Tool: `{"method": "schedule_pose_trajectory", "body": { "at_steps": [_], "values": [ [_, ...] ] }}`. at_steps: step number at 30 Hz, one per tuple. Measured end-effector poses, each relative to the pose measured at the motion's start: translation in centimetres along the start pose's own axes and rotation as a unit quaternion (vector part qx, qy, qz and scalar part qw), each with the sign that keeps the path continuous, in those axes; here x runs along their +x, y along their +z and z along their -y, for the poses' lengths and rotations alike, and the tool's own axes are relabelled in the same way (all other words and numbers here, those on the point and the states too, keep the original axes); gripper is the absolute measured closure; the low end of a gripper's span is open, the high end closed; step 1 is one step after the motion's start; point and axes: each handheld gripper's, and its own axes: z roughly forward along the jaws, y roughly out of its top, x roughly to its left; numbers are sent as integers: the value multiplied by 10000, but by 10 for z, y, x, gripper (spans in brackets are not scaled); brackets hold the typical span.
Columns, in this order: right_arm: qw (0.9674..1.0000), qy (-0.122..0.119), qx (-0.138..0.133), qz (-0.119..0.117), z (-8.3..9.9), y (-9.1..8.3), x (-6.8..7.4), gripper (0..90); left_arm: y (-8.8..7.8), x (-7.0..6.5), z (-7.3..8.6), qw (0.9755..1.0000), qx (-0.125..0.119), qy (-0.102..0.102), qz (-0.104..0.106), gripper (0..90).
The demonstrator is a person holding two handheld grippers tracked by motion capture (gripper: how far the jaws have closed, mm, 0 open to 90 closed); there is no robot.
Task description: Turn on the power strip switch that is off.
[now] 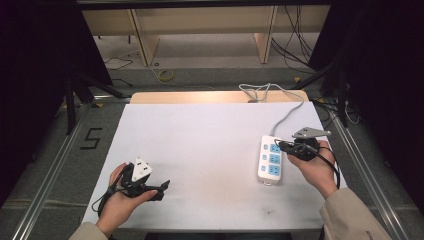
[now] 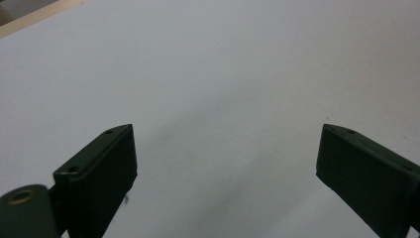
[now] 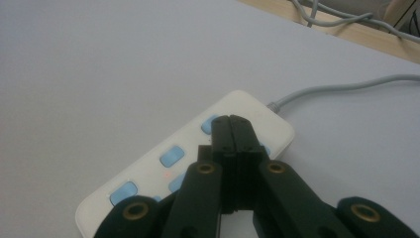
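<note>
White plastic power strip (image 1: 270, 160) with pale blue socket faces and switches, lying on the right part of the white counter (image 1: 200, 145), long axis running away from the person, grey cord (image 1: 285, 117) leading off its far end toward the counter's back edge. Right gripper (image 1: 281, 145) poised over the far end of the strip, fingers (image 3: 232, 130) pressed flat together with nothing between them, tips pointing down at the blue buttons near the cord end. Touching or just above: hard to tell from the right gripper view. A faint red glow (image 3: 167, 174) on the strip's face between the blue parts, possibly an indicator lamp.

Left gripper (image 1: 162, 189) well apart, low near the front left of the counter, fingers (image 2: 99, 168) spread wide over bare white surface, holding nothing.

Step in hand, by the look of it: pressing a switch on the strip with the closed tips of the right gripper. Next move likely a short, straight push down onto one blue button, square to its face, with light force so the strip neither tips nor slides. Possibly a steadying touch from the left gripper if the strip shifts, though a long reach from where it sits.
</note>
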Motion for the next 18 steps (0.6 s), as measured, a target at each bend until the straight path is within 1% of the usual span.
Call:
{"method": "schedule_pose_trajectory", "body": {
  "at_steps": [18],
  "values": [
    [9999, -38, 97, -1, -5, 10, 0, 900, 0, 0, 0, 10000, 8, -10, 14, 85]
  ]
}}
